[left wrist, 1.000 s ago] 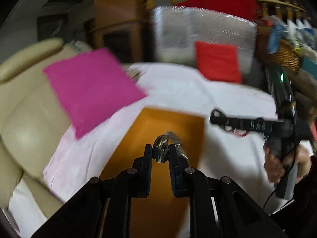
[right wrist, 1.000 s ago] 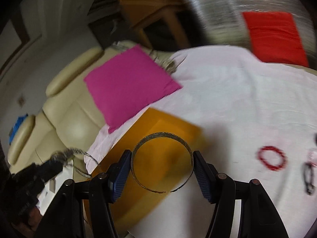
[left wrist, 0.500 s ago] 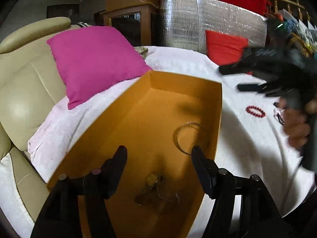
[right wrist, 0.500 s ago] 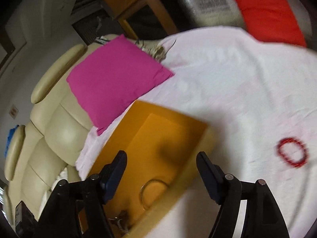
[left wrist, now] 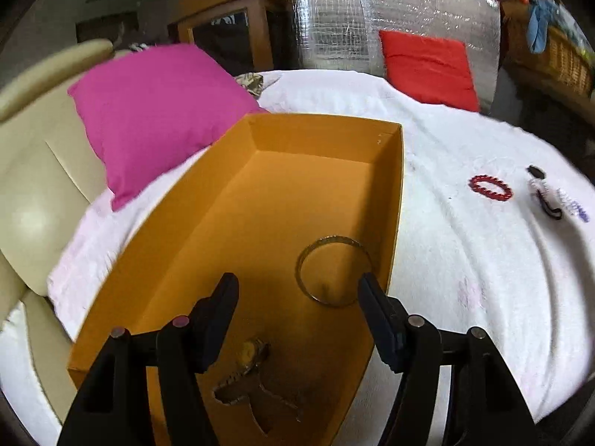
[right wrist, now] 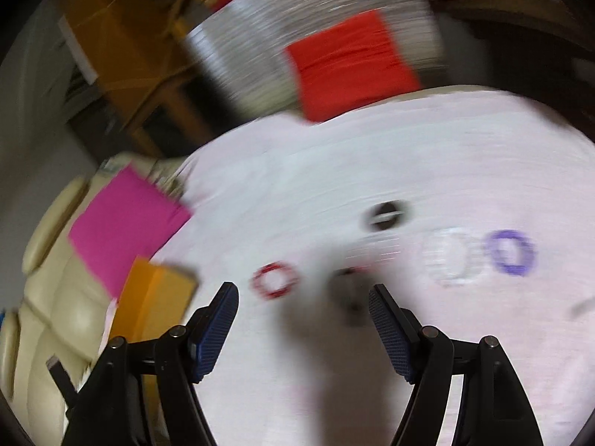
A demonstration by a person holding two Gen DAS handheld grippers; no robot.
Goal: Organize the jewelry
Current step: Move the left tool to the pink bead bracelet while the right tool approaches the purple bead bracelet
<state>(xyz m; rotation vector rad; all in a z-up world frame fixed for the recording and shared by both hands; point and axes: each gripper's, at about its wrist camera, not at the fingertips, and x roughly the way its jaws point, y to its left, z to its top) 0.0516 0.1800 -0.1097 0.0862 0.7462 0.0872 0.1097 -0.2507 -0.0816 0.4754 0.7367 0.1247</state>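
An orange box (left wrist: 394,200) lies open on the white cloth. Inside it are a thin metal bangle (left wrist: 333,270) and a wristwatch (left wrist: 253,353) near the front. My left gripper (left wrist: 297,297) is open and empty, held above the box's near end. My right gripper (right wrist: 303,308) is open and empty above the cloth. Ahead of it lie a red bead bracelet (right wrist: 276,280), a black ring-shaped piece (right wrist: 386,215), a white bracelet (right wrist: 452,256) and a purple bracelet (right wrist: 511,252), all blurred. The red bracelet also shows in the left wrist view (left wrist: 490,187).
A pink cushion (left wrist: 156,111) lies on the beige sofa (left wrist: 33,186) left of the box. A red cushion (left wrist: 427,67) leans on a silver foil panel (left wrist: 372,26) at the back. A wicker basket (left wrist: 557,55) stands far right.
Both grippers opened and dropped their pieces into the box: the left let go of the watch, the right the bangle. The right gripper then swung right toward the loose bracelets.
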